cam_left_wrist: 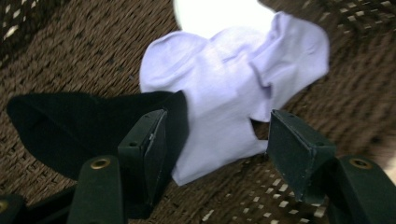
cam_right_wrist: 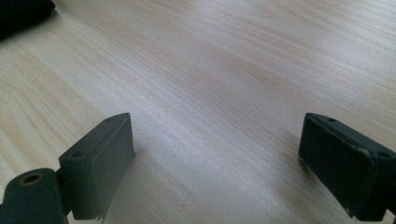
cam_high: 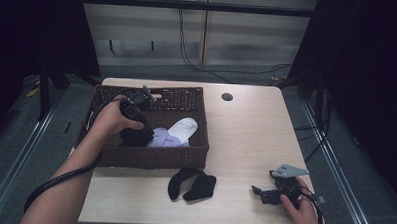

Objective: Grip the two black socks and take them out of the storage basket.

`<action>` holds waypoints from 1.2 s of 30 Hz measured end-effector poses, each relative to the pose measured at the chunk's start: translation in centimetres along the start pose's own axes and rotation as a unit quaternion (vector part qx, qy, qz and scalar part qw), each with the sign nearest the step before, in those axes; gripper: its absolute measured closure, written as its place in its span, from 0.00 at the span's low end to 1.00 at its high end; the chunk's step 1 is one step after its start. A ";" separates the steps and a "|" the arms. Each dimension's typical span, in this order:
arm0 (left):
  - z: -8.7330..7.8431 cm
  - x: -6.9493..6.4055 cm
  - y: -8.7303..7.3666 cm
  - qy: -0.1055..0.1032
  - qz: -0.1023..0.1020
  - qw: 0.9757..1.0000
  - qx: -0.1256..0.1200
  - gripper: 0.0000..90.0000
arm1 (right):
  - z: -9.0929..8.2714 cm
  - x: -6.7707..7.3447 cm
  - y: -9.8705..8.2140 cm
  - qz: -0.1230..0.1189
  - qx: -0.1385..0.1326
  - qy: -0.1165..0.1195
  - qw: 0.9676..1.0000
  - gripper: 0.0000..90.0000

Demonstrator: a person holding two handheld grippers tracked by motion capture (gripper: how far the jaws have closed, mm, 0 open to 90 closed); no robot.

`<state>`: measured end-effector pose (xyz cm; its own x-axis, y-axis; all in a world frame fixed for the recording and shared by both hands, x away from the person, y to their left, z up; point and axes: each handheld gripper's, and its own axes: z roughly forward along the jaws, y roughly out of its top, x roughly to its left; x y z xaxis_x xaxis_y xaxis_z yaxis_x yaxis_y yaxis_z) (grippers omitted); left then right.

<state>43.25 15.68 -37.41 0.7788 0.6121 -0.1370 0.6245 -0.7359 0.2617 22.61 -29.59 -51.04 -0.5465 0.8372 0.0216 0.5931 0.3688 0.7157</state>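
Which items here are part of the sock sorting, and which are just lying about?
In the job: wicker basket, lavender sock, black sock in basket, white sock, black socks on table, left gripper.
Lying about: table's grommet hole, floor cables.

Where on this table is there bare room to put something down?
The table is bare right of the wicker basket, up to the round hole, and around the right gripper. It is crowded inside the basket, and the black socks take up its front.
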 end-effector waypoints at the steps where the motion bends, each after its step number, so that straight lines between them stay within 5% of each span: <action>1: 0.5 0.5 -0.3 0.005 -0.011 1.000 0.003 0.41 | 0.0 0.0 0.0 0.000 0.000 0.000 1.000 0.11; 20: 3.0 4.9 -3.0 0.053 -0.071 0.996 0.023 0.39 | 0.0 0.0 0.0 0.001 0.001 0.000 1.000 0.11; 27: 3.9 5.6 -3.3 0.059 -0.070 0.996 0.012 0.39 | 0.0 0.0 0.0 0.001 0.001 0.000 1.000 0.11; 30: 4.7 5.7 -3.2 0.040 -0.075 0.996 0.007 0.53 | 0.0 0.0 0.0 0.000 0.001 0.000 1.000 0.11; 31: 5.0 5.5 -3.1 0.028 -0.069 0.997 0.020 0.73 | 0.0 0.0 0.0 0.000 0.000 0.000 1.000 0.11; 33: 4.9 5.4 -2.9 0.028 -0.065 0.997 0.030 0.79 | 0.0 0.0 0.0 0.001 0.001 0.000 1.000 0.11; 34: 4.7 5.3 -2.7 0.028 -0.062 0.997 0.039 0.96 | 0.0 0.0 0.0 0.001 0.001 0.000 1.000 0.11; 36: 4.1 5.1 -2.3 0.020 -0.066 0.996 0.048 0.97 | 0.0 0.0 0.0 0.002 0.001 0.000 1.000 0.11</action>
<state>46.01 19.27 -42.59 0.6876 0.7151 -0.1261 0.7257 -0.6710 0.1519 22.59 -29.58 -51.04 -0.5449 0.8381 0.0247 0.5962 0.3666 0.7142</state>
